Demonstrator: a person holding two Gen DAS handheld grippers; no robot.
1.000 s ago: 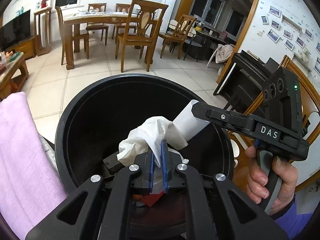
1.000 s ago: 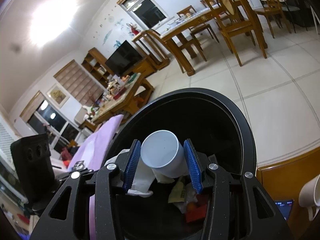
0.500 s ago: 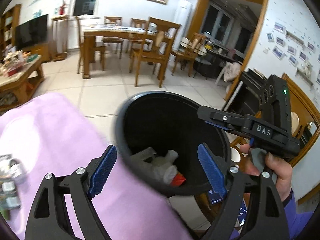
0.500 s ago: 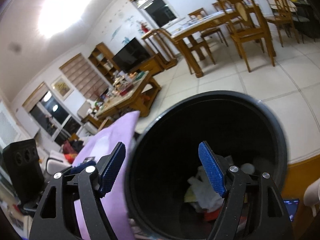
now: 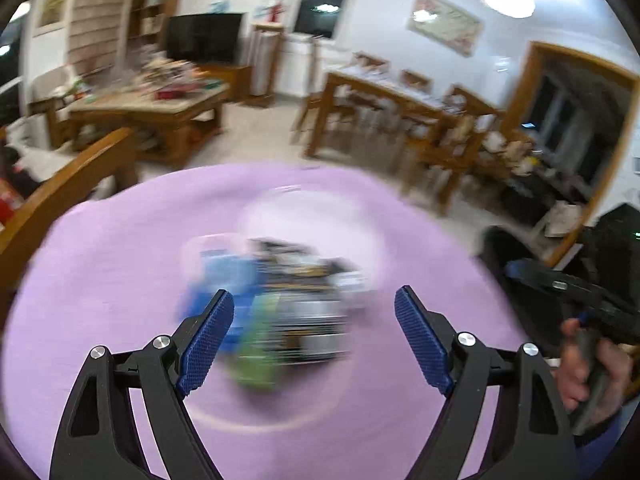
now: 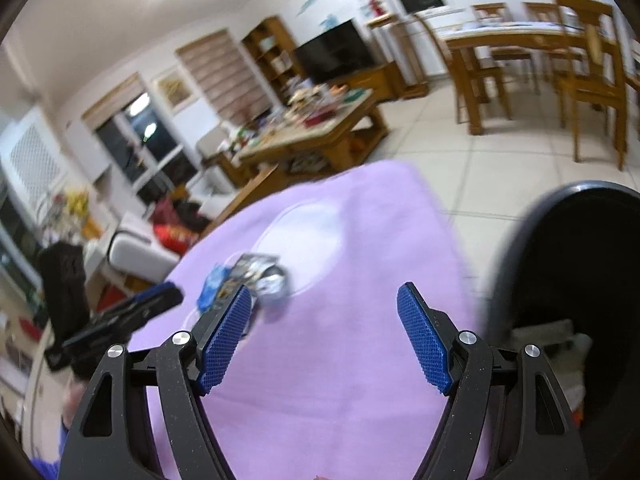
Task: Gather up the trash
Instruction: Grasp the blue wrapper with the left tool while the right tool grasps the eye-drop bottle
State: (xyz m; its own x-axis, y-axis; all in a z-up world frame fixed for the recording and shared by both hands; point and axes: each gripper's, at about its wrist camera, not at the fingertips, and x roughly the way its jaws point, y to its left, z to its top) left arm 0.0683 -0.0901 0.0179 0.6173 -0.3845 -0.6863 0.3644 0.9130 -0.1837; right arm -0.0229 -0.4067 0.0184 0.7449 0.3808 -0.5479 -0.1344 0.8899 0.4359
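Purple cloth [image 5: 120, 264] bears wrappers [image 5: 280, 304] before left claw [image 5: 314, 336].

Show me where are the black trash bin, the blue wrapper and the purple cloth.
black trash bin [image 6: 576, 192]: right wrist view, on its upper rim.
blue wrapper [image 6: 210, 286]: right wrist view, on its crumpled middle.
purple cloth [image 6: 360, 360]: right wrist view, on a bare part between the fingers.

Wrappers [image 6: 244, 280] lie on purple cloth [image 6: 340, 360] beside bin [image 6: 580, 264].
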